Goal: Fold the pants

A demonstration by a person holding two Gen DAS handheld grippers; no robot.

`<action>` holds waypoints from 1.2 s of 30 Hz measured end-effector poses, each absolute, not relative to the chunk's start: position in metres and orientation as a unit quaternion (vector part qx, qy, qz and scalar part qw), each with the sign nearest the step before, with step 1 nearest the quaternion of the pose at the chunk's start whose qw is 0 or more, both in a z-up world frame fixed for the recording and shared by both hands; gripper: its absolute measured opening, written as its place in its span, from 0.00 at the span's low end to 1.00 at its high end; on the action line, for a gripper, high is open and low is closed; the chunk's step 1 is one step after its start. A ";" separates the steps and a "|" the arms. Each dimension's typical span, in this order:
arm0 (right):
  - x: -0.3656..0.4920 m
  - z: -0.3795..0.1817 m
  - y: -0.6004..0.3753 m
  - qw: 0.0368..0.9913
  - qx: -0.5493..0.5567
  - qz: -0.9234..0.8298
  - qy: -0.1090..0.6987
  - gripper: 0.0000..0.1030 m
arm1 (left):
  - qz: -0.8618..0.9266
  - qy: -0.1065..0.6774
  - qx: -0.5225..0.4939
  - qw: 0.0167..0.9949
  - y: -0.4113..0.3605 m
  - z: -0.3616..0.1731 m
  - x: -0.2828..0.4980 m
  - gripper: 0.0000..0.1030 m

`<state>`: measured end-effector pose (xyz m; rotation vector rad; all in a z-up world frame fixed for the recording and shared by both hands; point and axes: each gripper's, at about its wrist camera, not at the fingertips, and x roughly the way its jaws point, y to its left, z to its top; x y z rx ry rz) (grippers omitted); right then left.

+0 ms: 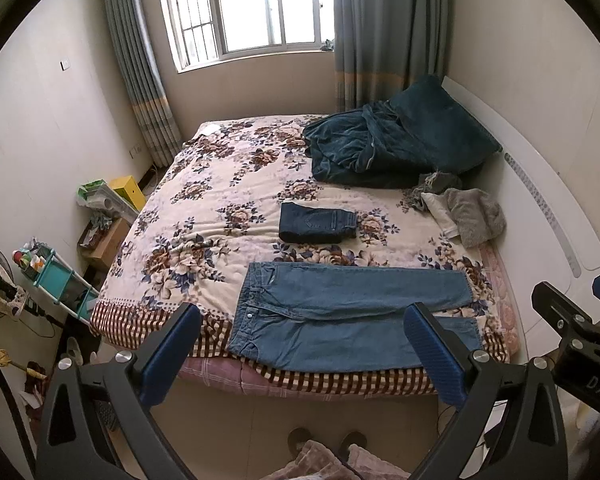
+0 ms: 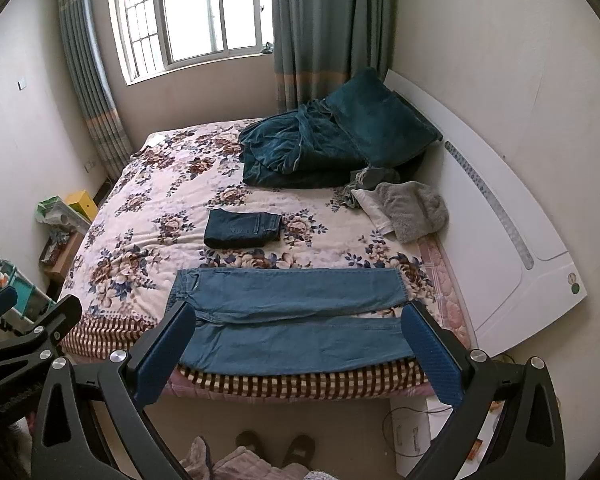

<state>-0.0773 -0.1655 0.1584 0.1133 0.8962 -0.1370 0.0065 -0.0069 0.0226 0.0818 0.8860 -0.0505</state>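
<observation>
A pair of light blue jeans (image 1: 352,316) lies flat along the near edge of a bed (image 1: 204,216) covered in a flowered blanket. The waistband sits to the left and the two legs run to the right, side by side with a small gap between the hems. The near leg reaches the edge of the mattress.

The left gripper (image 1: 308,356) hangs in the air in front of the bed, its blue pads spread wide and holding nothing. It frames the waist end and the middle of the jeans. The right gripper (image 2: 300,354) is equally wide open and empty, framing the legs nearer the hems. Neither touches the cloth.

Farther back on the blanket rests a darker pair of jeans (image 1: 318,223), already folded into a small block. Beyond it, a teal blanket (image 1: 396,148) is heaped near the headboard, with a grey fluffy garment (image 1: 472,216) just beside it (none of these crowds the working area).

The first fold looks not yet begun. Judging by the layout, a good start is to pinch the near leg at the waistband with the left gripper and at the hem with the right, taking only that one layer. Lifting both ends evenly and laying the leg onto the far one, edges aligned, should avoid wrinkles. The hanging edge could slide off if tugged.
</observation>
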 end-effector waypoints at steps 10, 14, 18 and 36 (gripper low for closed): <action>-0.076 0.181 -0.165 0.899 0.057 -0.064 0.430 1.00 | -0.020 0.417 0.040 0.908 -0.008 0.026 0.000 1.00; -0.075 0.186 -0.166 0.899 0.058 -0.062 0.430 1.00 | -0.019 0.416 0.041 0.908 -0.008 0.025 -0.001 1.00; -0.075 0.190 -0.165 0.899 0.059 -0.062 0.429 1.00 | -0.019 0.415 0.042 0.909 -0.008 0.025 -0.003 1.00; -0.081 0.194 -0.165 0.901 0.061 -0.060 0.425 1.00 | -0.014 0.404 0.047 0.914 -0.011 0.029 -0.010 1.00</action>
